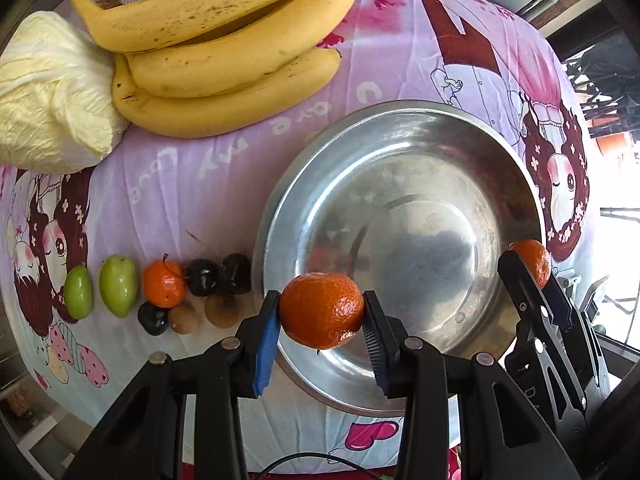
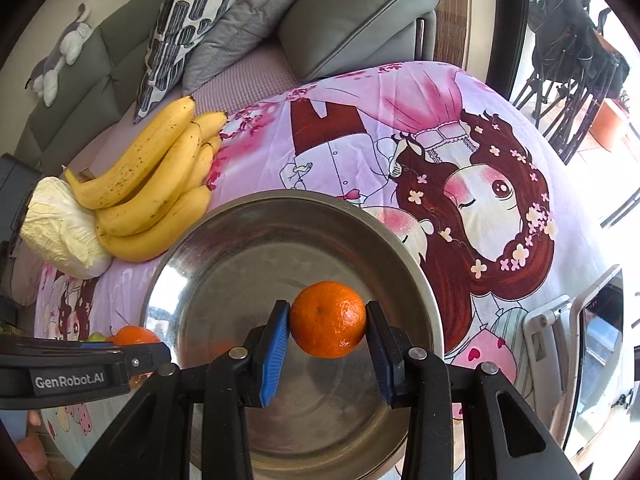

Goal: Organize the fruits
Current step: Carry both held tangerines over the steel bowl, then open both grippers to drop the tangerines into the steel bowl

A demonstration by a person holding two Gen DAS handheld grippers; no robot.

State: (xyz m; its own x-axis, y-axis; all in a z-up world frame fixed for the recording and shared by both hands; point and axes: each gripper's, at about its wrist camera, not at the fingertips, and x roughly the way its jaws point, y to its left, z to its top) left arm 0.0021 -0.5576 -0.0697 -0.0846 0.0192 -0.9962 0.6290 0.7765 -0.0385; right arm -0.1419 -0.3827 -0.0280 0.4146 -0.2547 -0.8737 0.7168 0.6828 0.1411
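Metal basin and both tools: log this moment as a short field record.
left tool: shut on a tangerine, over the basin's near rim
right tool: shut on a second tangerine, over the basin
metal basin: no fruit inside yet
still on cloth: bananas, third tangerine, green fruits, dark cherries

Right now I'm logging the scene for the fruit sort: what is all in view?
mandarins: three, orange; one in each tool, one on the cloth
bananas: one bunch, yellow, far left
cabbage: one, pale, beside the bananas
green fruits: two, left row
dark fruits: three, near the mandarin
brown fruits: two, front
metal bowl: one, silver, empty
cloth: pink, printed
sofa cushions: grey, behind
left tool: shut on a mandarin
right tool: shut on a mandarin
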